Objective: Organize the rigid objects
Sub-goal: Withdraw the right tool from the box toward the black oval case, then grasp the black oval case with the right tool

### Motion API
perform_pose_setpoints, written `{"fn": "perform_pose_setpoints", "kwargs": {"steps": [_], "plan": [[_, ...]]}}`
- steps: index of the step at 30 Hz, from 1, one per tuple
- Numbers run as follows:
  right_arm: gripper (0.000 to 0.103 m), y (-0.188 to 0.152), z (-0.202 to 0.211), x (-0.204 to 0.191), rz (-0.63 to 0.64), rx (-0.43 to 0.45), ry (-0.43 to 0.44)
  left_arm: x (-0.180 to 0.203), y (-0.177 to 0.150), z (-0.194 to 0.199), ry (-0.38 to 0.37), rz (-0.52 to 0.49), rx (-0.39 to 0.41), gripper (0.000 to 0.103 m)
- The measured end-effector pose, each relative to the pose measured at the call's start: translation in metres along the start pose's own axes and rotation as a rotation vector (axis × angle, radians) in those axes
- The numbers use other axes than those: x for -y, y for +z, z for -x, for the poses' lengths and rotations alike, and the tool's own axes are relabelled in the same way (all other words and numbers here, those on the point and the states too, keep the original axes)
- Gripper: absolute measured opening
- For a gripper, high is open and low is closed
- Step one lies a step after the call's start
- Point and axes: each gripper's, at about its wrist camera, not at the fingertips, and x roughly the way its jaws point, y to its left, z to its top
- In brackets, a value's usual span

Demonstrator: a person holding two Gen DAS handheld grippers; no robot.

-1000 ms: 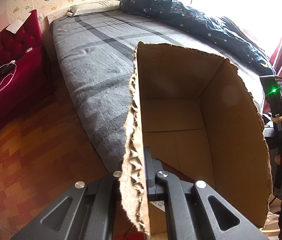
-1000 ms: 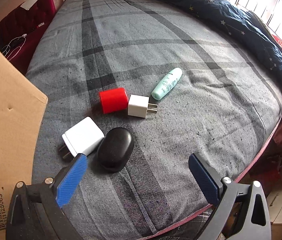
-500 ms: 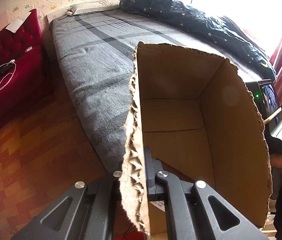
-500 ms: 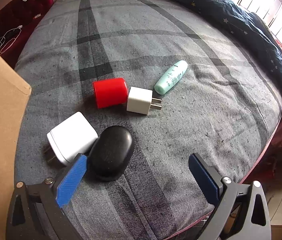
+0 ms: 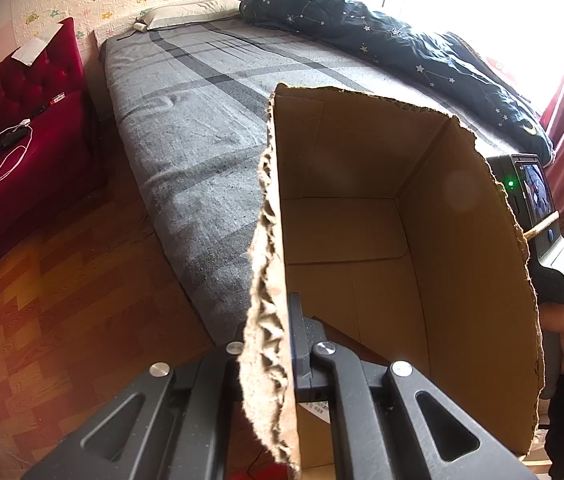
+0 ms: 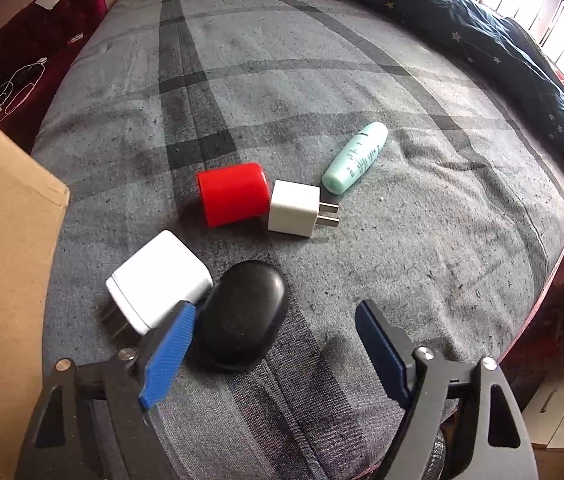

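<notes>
The left hand-held gripper point(image 5: 282, 344) is clamped on the torn wall of a cardboard box point(image 5: 362, 240) beside the bed point(image 6: 322, 60). The right hand-held gripper point(image 6: 277, 344) has just been closing but stands apart, astride one black case point(image 6: 241, 316), its left finger against it. Behind lie two white chargers point(image 6: 159, 280) point(image 6: 294, 208), one red block point(image 6: 231, 192) and one green tube point(image 6: 356, 158).
</notes>
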Motion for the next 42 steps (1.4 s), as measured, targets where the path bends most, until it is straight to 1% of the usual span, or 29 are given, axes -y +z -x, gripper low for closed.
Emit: {"fn": "perform_pose_setpoints", "kwargs": {"steps": [1, 2, 4, 8, 26, 33, 42], "plan": [[0.056, 0.000, 0.000, -0.002, -0.003, -0.003, 0.020, 0.000, 0.000, 0.000, 0.001, 0.001, 0.001, 0.004], [0.046, 0.000, -0.001, -0.002, -0.010, -0.011, 0.038, 0.000, 0.000, 0.000, 0.001, 0.001, 0.001, 0.004], [0.045, 0.000, -0.001, -0.002, -0.025, -0.016, 0.040, 0.000, 0.000, 0.000, 0.001, 0.000, 0.001, 0.004], [0.044, 0.000, 0.002, 0.002, -0.048, -0.009, 0.077, 0.000, 0.000, 0.000, 0.001, -0.003, 0.002, 0.004], [0.043, -0.006, 0.020, 0.008, -0.045, 0.021, 0.072, 0.001, -0.002, 0.004, 0.008, -0.002, 0.009, 0.004], [0.043, -0.005, 0.049, 0.012, -0.034, 0.066, 0.067, 0.001, -0.001, 0.006, 0.007, -0.004, 0.008, 0.004], [0.042, 0.001, 0.106, 0.009, -0.004, 0.167, 0.082, 0.002, -0.001, 0.006, 0.011, -0.011, 0.004, 0.004]]}}
